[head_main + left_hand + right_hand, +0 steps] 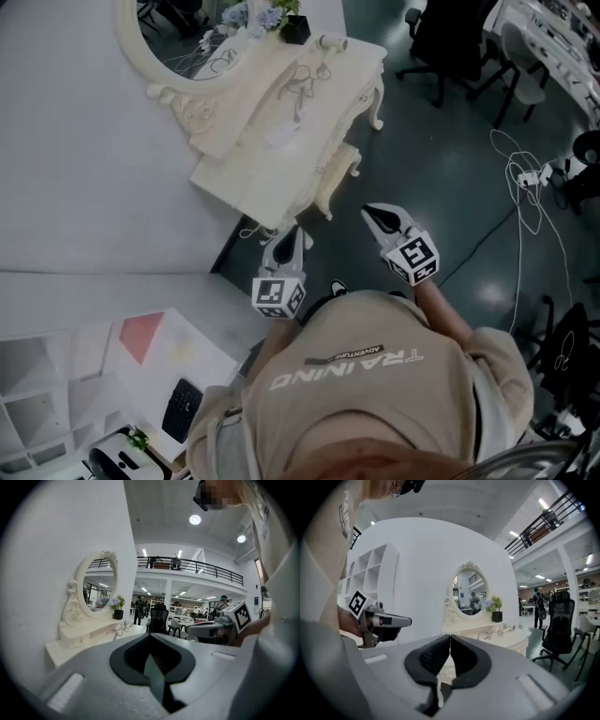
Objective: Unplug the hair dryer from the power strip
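- Head view: the left gripper (290, 238) and the right gripper (377, 217) are held out ahead of the person, each pinched to a point and carrying nothing. Both are well apart from the white dressing table (246, 178). The hair dryer (331, 41) lies at the tabletop's far end near a plant pot (296, 30). Its cable (302, 86) loops across the top toward a pale flat block (279, 134). That block may be the power strip, but I cannot tell. The step in hand looks like the approach, so trace the cable to its plug before choosing a target.
- Left gripper view: the left gripper (150, 641) has its jaws together with nothing between them. The table sits low on the left under the oval mirror (99, 590). The jaws will need to part before they reach the plug.
- Right gripper view: the right gripper (450, 639) is closed too, and empty. The hair dryer (509, 627) is small on the table ahead. Grip the plug body rather than the cord, steady the strip with the other gripper, and pull straight out.
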